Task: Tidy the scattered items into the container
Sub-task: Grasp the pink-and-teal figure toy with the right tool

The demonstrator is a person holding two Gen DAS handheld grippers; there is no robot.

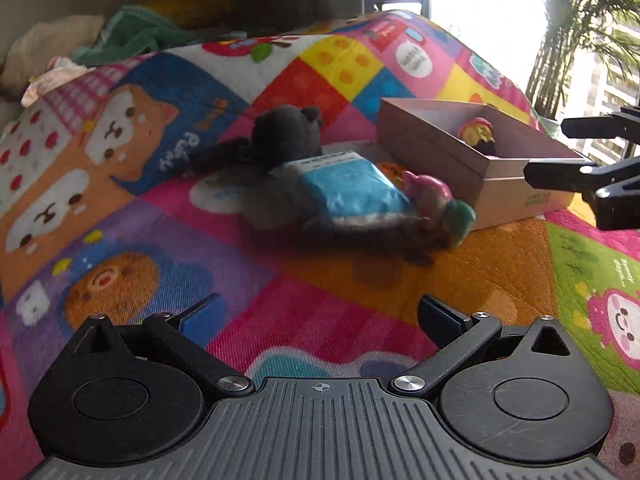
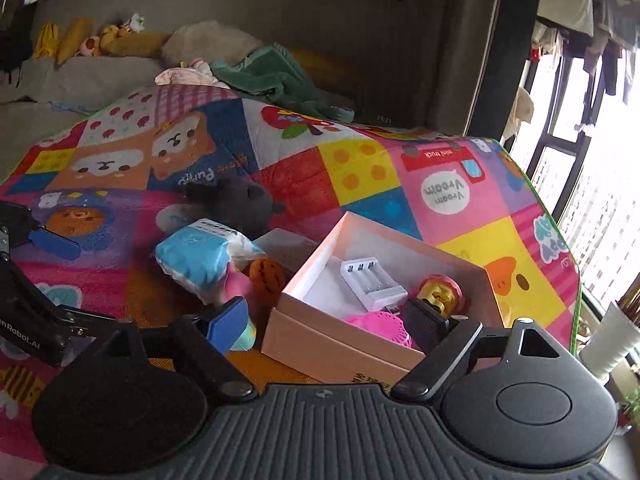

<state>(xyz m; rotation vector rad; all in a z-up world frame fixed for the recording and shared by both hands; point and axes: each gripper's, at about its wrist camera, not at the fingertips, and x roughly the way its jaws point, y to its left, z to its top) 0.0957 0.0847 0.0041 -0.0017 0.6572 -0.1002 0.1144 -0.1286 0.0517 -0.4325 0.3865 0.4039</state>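
Patchwork quilt [image 2: 360, 168] bears a pink box [image 2: 340, 344] and loose items. Left gripper [image 1: 316, 316] and right gripper [image 2: 332, 320] both gape, empty. Blue pack [image 2: 196, 256] looks soft, light, slippery: pinch across its middle.

Black ribbed tool [image 1: 320, 316] body, blue pads [image 2: 226, 322], silver screws.

So everything's sitting on a bright patchwork play mat [image 2: 360, 168] with cartoon bears and puppies, spread over what looks like a bed. Lying right on it: a pink cardboard box [image 2: 320, 344], open on top, plus a little pile just left of the box. That pile is a dark grey plush toy [image 2: 236, 200], a blue-and-white packet [image 2: 196, 256], an orange pumpkin-faced ball [image 2: 266, 274] and a pink-and-green toy [image 1: 436, 200]. A green towel [image 2: 276, 80] is bunched at the mat's far edge.
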